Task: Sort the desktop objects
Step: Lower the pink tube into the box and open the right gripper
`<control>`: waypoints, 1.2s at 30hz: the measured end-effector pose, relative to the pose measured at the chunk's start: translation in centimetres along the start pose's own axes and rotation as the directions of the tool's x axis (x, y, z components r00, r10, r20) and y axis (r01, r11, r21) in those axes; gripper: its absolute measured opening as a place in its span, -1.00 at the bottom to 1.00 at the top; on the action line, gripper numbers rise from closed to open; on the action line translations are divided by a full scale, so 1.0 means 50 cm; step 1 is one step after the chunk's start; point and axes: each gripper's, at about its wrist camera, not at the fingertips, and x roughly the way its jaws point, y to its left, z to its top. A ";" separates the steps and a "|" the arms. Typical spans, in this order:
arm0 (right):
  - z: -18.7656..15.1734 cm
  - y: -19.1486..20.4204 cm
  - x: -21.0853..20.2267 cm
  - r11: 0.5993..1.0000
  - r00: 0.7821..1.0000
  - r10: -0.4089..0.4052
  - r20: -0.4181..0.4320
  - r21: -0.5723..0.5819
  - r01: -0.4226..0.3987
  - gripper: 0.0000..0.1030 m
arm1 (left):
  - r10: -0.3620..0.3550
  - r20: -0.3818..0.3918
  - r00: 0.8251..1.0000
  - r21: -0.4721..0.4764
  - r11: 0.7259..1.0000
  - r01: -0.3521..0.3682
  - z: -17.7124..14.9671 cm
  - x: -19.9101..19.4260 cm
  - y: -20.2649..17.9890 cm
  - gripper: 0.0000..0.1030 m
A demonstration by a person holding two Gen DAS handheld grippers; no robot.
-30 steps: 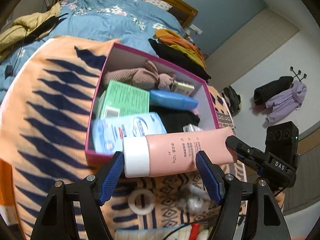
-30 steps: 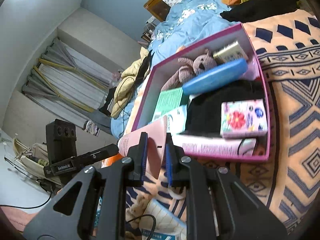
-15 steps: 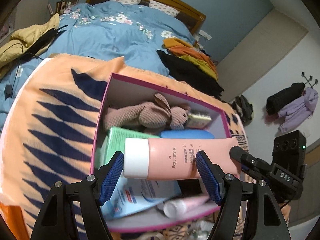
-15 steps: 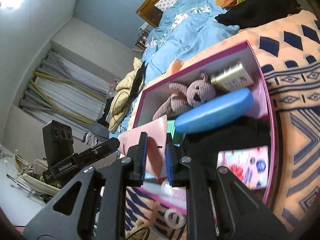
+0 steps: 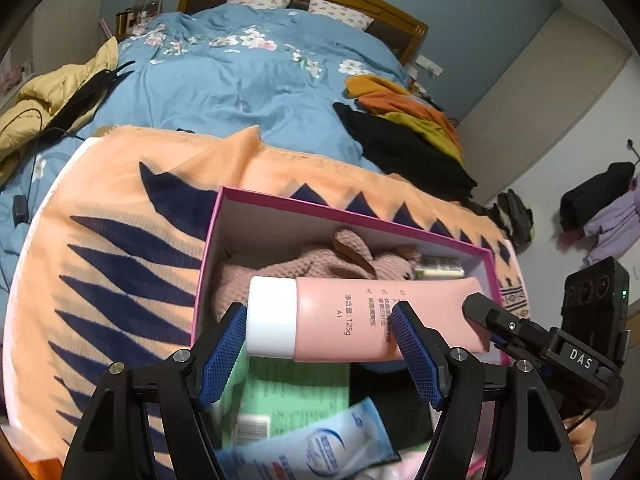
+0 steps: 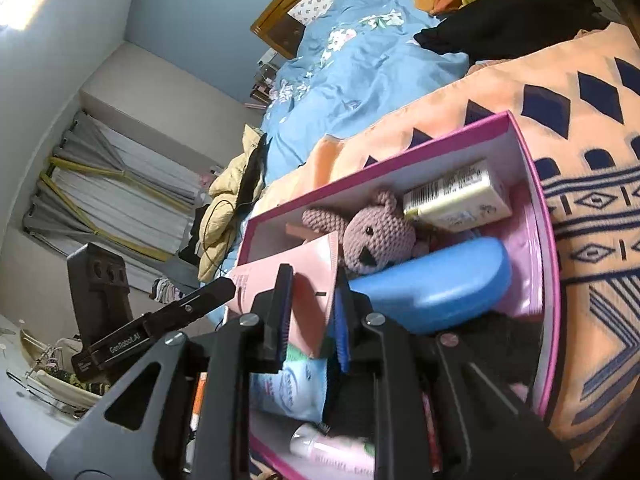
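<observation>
- Since the earlier frames the pink tube (image 5: 384,318) has been carried from the near rim of the box (image 5: 208,264) to above its far half, so that the knitted toy (image 5: 320,264) is now seen just behind it.
- In the left wrist view the tube is seen lying crosswise in the lower centre of the frame, white cap to the left, between and slightly beyond the two blue pads (image 5: 224,354) of the left gripper (image 5: 320,354).
- The left gripper is spread wide; nothing is clamped by it, and whether its pads touch the tube cannot be told.
- The flat crimped end of the tube (image 6: 316,300) is pinched by the right gripper (image 6: 312,316), whose fingers are closed to a narrow gap on it, in the lower centre of the right wrist view.
- The right gripper (image 5: 492,320) is seen at the right end of the tube in the left wrist view.
- The box, pink-rimmed with white inner walls, is set on an orange and navy blanket (image 5: 120,208).
- In the box are held: the toy and a cream carton (image 6: 456,196) at the far wall, a blue case (image 6: 432,280) just below them, a green packet (image 5: 296,396), a light blue pouch (image 5: 316,452), dark cloth (image 6: 500,340), and a small white-capped tube (image 6: 332,450) near the lower edge.
</observation>
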 end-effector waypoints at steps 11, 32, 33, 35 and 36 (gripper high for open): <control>0.016 -0.005 0.067 0.992 0.992 -0.121 -0.038 -0.031 0.120 -0.37 | 0.050 0.004 0.999 -0.002 0.999 -0.050 0.034 0.109 -0.201 0.45; -0.033 0.022 0.026 0.941 0.960 -0.278 0.012 -0.198 0.275 -0.36 | 0.019 0.017 1.000 0.022 1.000 -0.019 -0.027 0.115 -0.335 0.50; -0.034 0.022 0.024 0.939 0.960 -0.281 0.017 -0.200 0.279 -0.36 | 0.015 0.020 1.000 0.024 1.000 -0.016 -0.035 0.111 -0.338 0.51; -0.038 0.022 0.011 0.944 0.963 -0.267 0.024 -0.194 0.267 -0.36 | 0.001 0.023 1.000 0.023 1.000 -0.002 -0.052 0.106 -0.351 0.58; -0.039 0.022 0.007 0.948 0.967 -0.255 0.021 -0.189 0.255 -0.36 | -0.006 0.025 1.000 0.021 1.000 0.006 -0.060 0.103 -0.358 0.60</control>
